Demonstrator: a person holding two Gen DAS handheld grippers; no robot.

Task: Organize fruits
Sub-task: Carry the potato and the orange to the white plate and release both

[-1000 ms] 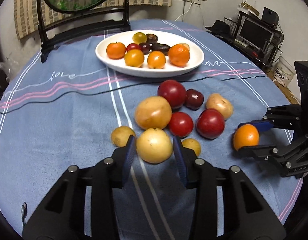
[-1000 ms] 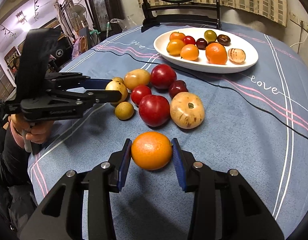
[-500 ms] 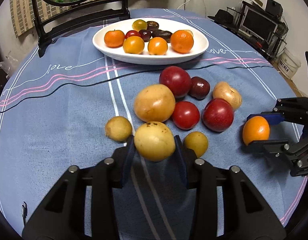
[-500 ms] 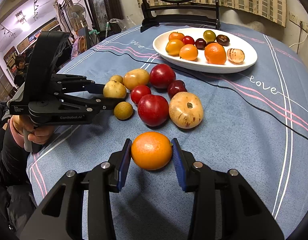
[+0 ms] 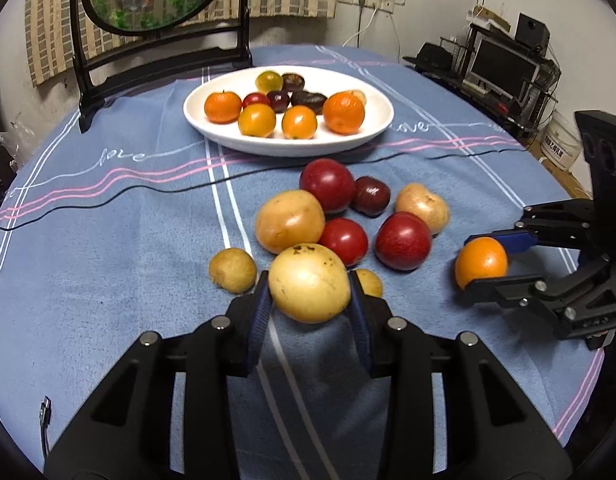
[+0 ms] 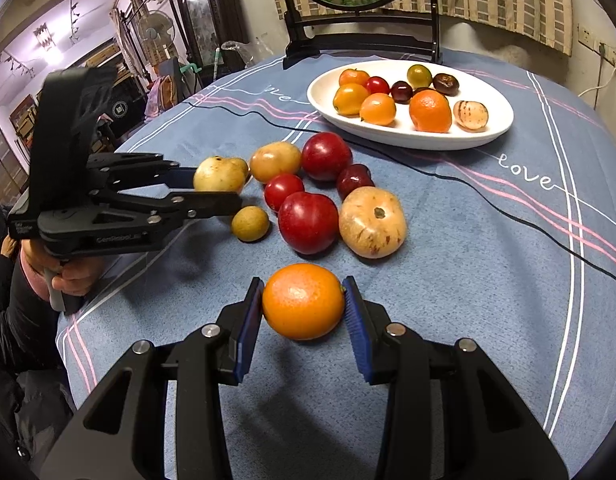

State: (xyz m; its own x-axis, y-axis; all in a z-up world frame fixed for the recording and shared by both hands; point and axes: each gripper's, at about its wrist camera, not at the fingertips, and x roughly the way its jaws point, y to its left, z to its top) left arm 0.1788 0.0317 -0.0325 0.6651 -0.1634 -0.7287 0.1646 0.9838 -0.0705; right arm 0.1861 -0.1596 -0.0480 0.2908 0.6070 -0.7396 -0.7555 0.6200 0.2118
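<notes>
My left gripper (image 5: pixel 309 280) is shut on a pale yellow round fruit (image 5: pixel 308 294), which it holds just above the blue cloth. In the right wrist view the left gripper (image 6: pixel 216 188) and that yellow fruit (image 6: pixel 219 174) are at the left of the loose fruit. My right gripper (image 6: pixel 303 284) is shut on an orange (image 6: pixel 303 304) low over the cloth. The left wrist view shows the right gripper (image 5: pixel 473 262) and the orange (image 5: pixel 481 262) at the right. At the back, the white oval plate (image 5: pixel 371 136) holds several small fruits.
Loose fruit lies between the grippers and the plate: red plums (image 5: pixel 403 242), a tomato (image 5: pixel 343 240), a large yellow fruit (image 5: pixel 290 220) and small yellow ones (image 5: pixel 232 270). A black framed stand (image 5: pixel 164 60) rises behind the plate. A hand (image 6: pixel 74 276) holds the left gripper's handle.
The left gripper's pads closed onto the yellow fruit and raised it slightly off the cloth. The right gripper and its orange have not moved.
</notes>
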